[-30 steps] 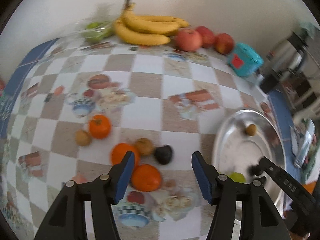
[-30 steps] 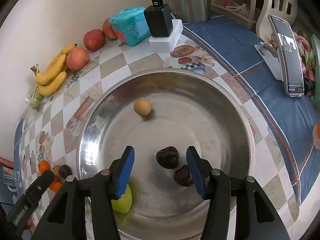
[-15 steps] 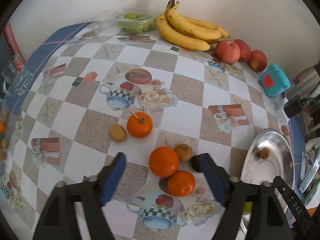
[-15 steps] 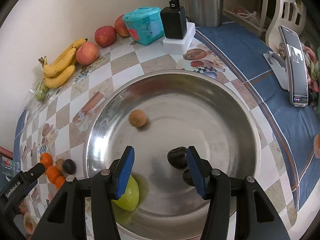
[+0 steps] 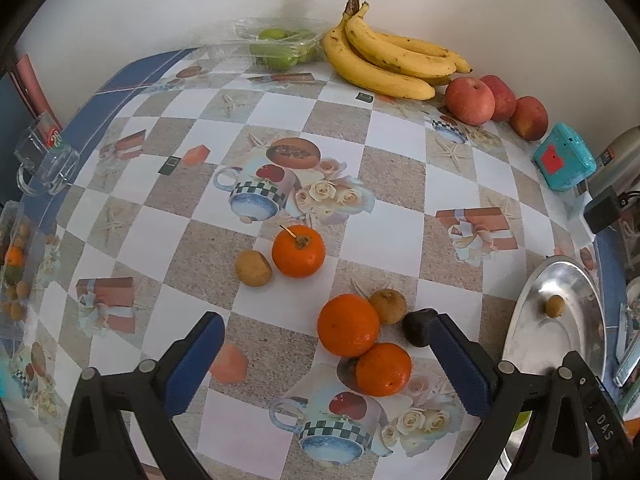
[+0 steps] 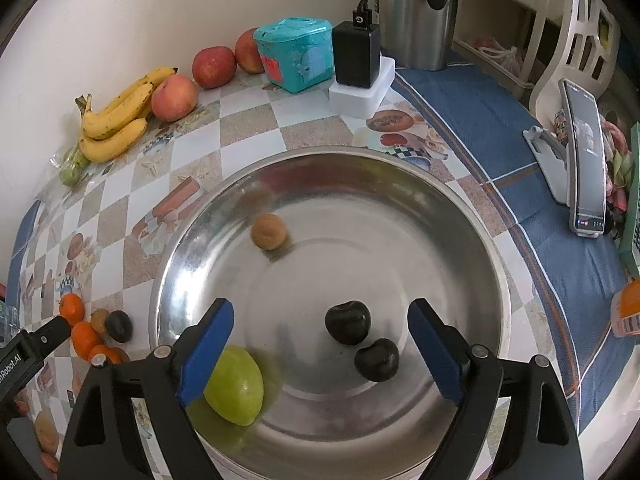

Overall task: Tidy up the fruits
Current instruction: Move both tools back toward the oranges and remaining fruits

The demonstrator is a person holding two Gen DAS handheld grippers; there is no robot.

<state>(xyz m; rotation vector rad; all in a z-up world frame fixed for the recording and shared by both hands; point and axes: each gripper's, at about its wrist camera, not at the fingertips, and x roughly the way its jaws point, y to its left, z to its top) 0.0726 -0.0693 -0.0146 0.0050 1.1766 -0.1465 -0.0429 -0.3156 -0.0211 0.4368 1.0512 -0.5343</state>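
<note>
Left wrist view: the left gripper (image 5: 324, 360) is hanging over the checked, picture-printed tablecloth (image 5: 384, 176), pointing steeply down. Its blue-padded jaws are opening, much wider than a second ago, and nothing is clamped. Two round oranges (image 5: 362, 344) are lying touching each other between the pads, untouched. A small dark, nearly black fruit (image 5: 414, 326) is sitting just beside the right-hand pad, and a small brown fruit (image 5: 387, 306) is just behind the oranges. A stemmed orange (image 5: 298, 251) with another small brown fruit beside it is lying further from the oranges, toward the wall. The wide stainless-steel bowl (image 5: 576, 280) is standing well to the right of the oranges.

Right wrist view: the right gripper (image 6: 320, 350) is hovering over the same bowl (image 6: 460, 208). Its jaws are opening sharply after a narrower setting half a second ago, and they are empty. Two dark fruits (image 6: 362, 344) are resting on the bowl floor between the pads. A green round fruit (image 6: 236, 388) is lying by the left-hand pad; a small tan fruit (image 6: 269, 231) is nearer the far rim.

Assessment: the right gripper has probably just released a dark fruit into the bowl. The left gripper appears to be preparing a pickup from the orange cluster. Most loose fruit remains outside the bowl.
</note>
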